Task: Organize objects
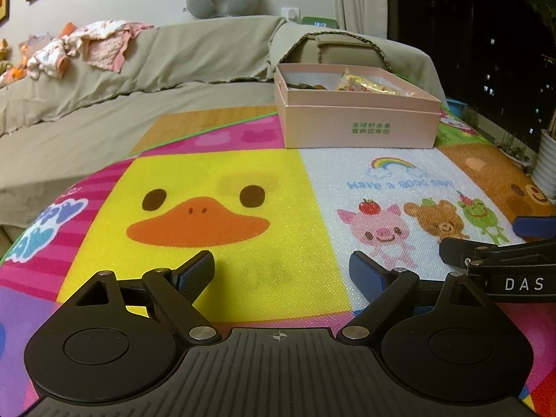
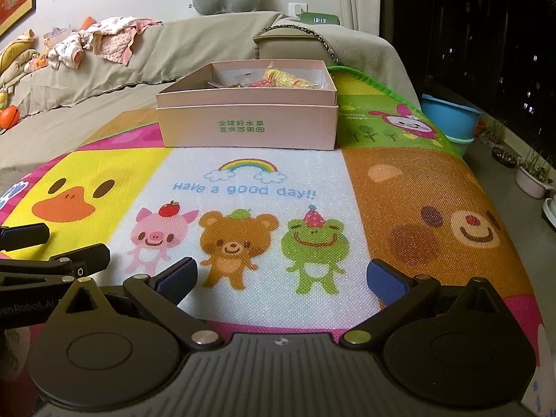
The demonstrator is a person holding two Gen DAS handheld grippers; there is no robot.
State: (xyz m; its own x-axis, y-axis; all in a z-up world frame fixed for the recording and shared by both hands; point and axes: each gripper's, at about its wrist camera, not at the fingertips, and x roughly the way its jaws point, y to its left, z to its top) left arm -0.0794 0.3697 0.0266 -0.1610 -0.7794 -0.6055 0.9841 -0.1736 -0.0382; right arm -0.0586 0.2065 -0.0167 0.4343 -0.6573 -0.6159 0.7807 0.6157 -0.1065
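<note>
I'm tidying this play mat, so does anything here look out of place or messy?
Nothing on the colourful cartoon play mat looks spilled or damaged. The open pink cardboard box sits squarely at its far edge, with wrapped snacks inside. The only untidy spot is the heap of patterned baby clothes on the grey-covered sofa.

Play mat (image 2: 264,173): "Have a good day!!" Clock (image 2: 318,19): 18:13. Pink box (image 2: 243,128): green Chinese print. Right gripper (image 1: 521,243) arm: "DAS".
</note>
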